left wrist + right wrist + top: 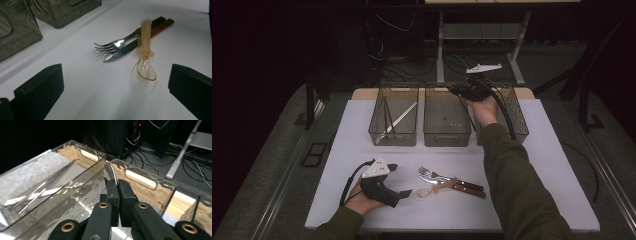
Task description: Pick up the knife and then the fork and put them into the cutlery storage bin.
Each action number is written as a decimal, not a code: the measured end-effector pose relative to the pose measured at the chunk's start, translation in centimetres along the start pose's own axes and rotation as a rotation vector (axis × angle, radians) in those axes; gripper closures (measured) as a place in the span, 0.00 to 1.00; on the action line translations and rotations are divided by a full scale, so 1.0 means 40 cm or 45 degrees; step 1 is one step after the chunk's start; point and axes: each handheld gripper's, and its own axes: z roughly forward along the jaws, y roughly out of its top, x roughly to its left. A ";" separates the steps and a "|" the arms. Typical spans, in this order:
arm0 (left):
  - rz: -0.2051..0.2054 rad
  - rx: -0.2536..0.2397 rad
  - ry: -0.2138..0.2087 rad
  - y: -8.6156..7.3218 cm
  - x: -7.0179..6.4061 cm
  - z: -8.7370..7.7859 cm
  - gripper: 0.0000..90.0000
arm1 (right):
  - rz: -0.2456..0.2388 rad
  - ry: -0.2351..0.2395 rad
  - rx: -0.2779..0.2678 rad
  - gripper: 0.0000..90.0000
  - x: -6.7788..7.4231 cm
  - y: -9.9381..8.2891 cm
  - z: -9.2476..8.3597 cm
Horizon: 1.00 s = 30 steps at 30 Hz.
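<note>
A fork (428, 173), a wooden-handled knife (464, 187) and a clear amber plastic spoon (430, 190) lie together on the white table (542, 165). My left gripper (400, 179) rests on the table just left of them, open and holding nothing. From its own camera, the fork (112, 45), knife (121, 51) and plastic spoon (146, 68) lie ahead of the left gripper (115, 100). My right gripper (455, 90) hangs over the far rim of the middle bin (447, 131). Here the right gripper (118, 187) is shut on a shiny metal piece (109, 171), apparently a spoon seen edge-on.
Three clear bins stand in a row at the back of the table. The left bin (393, 134) holds long thin sticks (37, 192); the right bin (518, 120) is partly hidden by my hand. Cables and a desk leg (515, 55) lie beyond the table.
</note>
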 end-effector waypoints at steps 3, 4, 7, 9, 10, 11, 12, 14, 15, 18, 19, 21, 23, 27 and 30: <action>0.002 0.000 0.000 0.000 0.000 -0.001 0.00 | 0.013 -0.018 0.021 0.98 0.000 -0.002 0.033; -0.004 -0.005 -0.001 0.000 -0.001 0.000 0.00 | 0.015 -0.025 0.027 0.98 0.000 -0.004 0.043; -0.008 -0.007 -0.005 0.001 -0.002 0.000 0.00 | 0.022 -0.032 0.043 0.98 -0.001 -0.009 0.065; -0.001 -0.003 -0.005 0.001 -0.001 0.000 0.00 | 0.029 -0.038 0.057 0.98 -0.002 -0.012 0.077; -0.001 -0.002 -0.005 0.001 -0.001 0.000 0.00 | 0.027 -0.043 0.064 0.98 -0.003 -0.015 0.082; 0.000 -0.002 -0.006 0.001 -0.001 0.000 0.00 | 0.031 -0.046 0.068 0.98 -0.003 -0.018 0.086; -0.001 -0.001 -0.006 0.001 -0.001 0.001 0.00 | 0.033 -0.050 0.082 0.98 -0.003 -0.022 0.092; 0.001 0.002 -0.007 0.002 -0.001 0.001 0.00 | 0.022 -0.068 0.109 0.98 -0.004 -0.030 0.101; 0.007 -0.001 -0.004 0.002 -0.001 0.001 0.00 | 0.022 -0.063 0.116 0.98 -0.004 -0.032 0.105; 0.010 0.001 -0.004 0.002 -0.001 0.002 0.00 | 0.014 -0.079 0.149 0.98 0.001 -0.040 0.116; 0.008 0.000 -0.005 0.002 -0.001 0.002 0.00 | 0.013 -0.076 0.161 0.97 0.002 -0.042 0.119; 0.002 0.000 -0.006 0.002 -0.002 0.002 0.00 | 0.004 -0.087 0.179 0.90 0.004 -0.045 0.123; 0.004 0.001 -0.006 0.002 -0.002 0.002 0.00 | 0.017 -0.086 0.188 0.79 0.003 -0.047 0.125; 0.009 0.000 -0.005 0.001 -0.001 0.003 0.00 | 0.031 -0.075 0.178 0.69 0.005 -0.046 0.113; 0.002 0.002 -0.006 0.001 -0.002 0.002 0.00 | 0.041 -0.055 0.158 0.62 0.006 -0.042 0.097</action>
